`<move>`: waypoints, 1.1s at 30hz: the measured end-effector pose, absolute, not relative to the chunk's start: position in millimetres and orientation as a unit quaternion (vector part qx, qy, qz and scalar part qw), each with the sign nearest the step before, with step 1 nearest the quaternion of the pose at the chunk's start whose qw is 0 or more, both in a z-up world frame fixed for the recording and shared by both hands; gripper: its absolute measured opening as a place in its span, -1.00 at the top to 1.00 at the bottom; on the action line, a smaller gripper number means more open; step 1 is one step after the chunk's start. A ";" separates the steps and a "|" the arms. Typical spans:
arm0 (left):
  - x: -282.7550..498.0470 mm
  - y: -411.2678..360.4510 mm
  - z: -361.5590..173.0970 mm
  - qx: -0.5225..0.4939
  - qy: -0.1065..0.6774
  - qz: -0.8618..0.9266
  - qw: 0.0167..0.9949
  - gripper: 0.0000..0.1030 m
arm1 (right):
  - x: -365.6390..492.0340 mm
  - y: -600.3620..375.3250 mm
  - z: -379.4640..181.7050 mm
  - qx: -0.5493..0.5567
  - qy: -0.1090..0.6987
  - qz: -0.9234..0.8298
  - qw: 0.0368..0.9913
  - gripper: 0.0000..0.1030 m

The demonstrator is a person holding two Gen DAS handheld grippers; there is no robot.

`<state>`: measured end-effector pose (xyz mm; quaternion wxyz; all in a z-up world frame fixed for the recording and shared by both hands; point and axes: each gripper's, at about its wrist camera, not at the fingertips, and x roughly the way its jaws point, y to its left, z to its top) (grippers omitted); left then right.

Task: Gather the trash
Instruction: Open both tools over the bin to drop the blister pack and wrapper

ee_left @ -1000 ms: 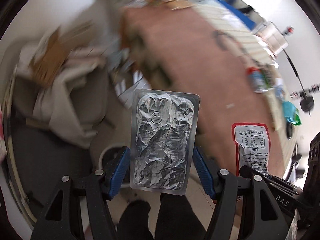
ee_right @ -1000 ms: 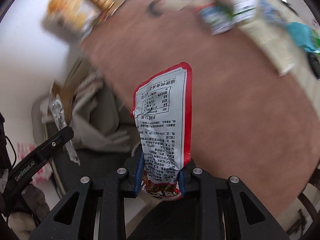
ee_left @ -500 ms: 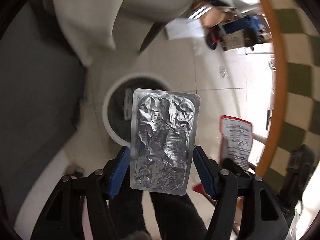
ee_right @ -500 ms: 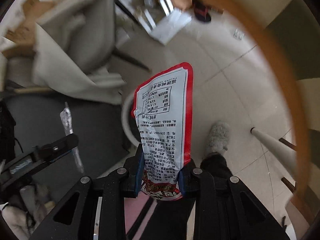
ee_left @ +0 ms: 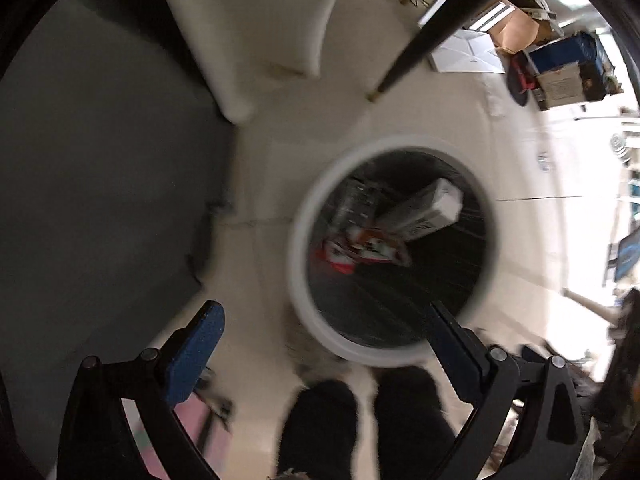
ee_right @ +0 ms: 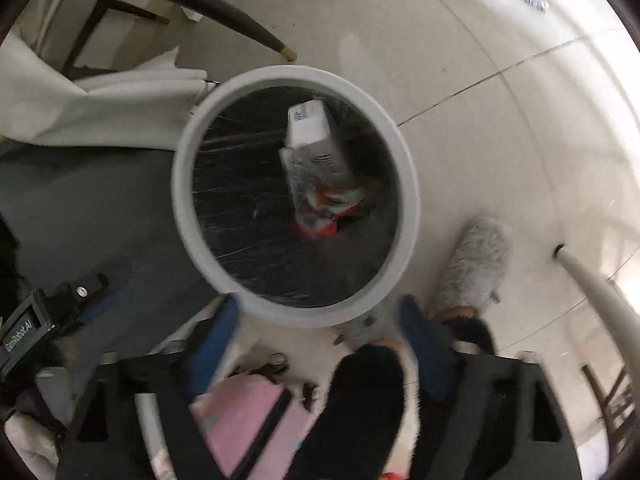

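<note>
A round bin with a white rim (ee_left: 297, 248) and a black liner stands on the floor below both grippers. Inside lie a white box (ee_left: 424, 210), the silver foil blister pack (ee_left: 354, 204) and the red-and-white snack packet (ee_left: 360, 252). My left gripper (ee_left: 324, 332) hangs over the bin's near edge, jaws opening wide, nothing between them. In the right wrist view the bin rim (ee_right: 182, 188) fills the middle, with the box (ee_right: 314, 136), foil pack (ee_right: 302, 184) and packet (ee_right: 334, 206) inside. My right gripper (ee_right: 316, 316) is above the near rim, jaws opening, empty.
A dark chair leg (ee_right: 224, 4) and draped white cloth (ee_right: 100, 108) stand behind the bin. The person's dark trouser legs (ee_left: 360, 420) and a fuzzy grey slipper (ee_right: 476, 260) are near it. A grey rug (ee_left: 100, 200) lies left, a white table leg (ee_right: 592, 284) right, a pink object (ee_right: 248, 420) below.
Both grippers dropped toward the bin and their jaws spread apart. The foil pack left the left gripper and the snack packet left the right; both now lie in the bin.
</note>
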<state>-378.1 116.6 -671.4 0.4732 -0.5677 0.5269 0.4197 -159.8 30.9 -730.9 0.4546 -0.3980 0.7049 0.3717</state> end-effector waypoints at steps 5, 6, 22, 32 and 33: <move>-378.2 111.5 -658.2 -0.533 0.552 0.434 0.472 -0.96 | -159.8 37.7 -720.9 -0.463 0.639 0.368 0.492 -0.95; -377.3 110.9 -652.7 -0.526 0.556 0.436 0.473 -0.96 | -160.8 42.7 -717.1 -0.467 0.633 0.368 0.496 -0.95; -370.6 102.8 -537.6 -0.507 0.539 0.453 0.497 -0.96 | -159.5 53.8 -597.6 -0.483 0.581 0.402 0.518 -0.95; -371.5 88.2 -421.1 -0.494 0.527 0.465 0.511 -0.96 | -163.5 50.1 -462.3 -0.470 0.565 0.434 0.521 -0.95; -371.3 85.8 -406.1 -0.490 0.526 0.467 0.514 -0.96 | -163.9 49.0 -447.6 -0.470 0.562 0.437 0.521 -0.95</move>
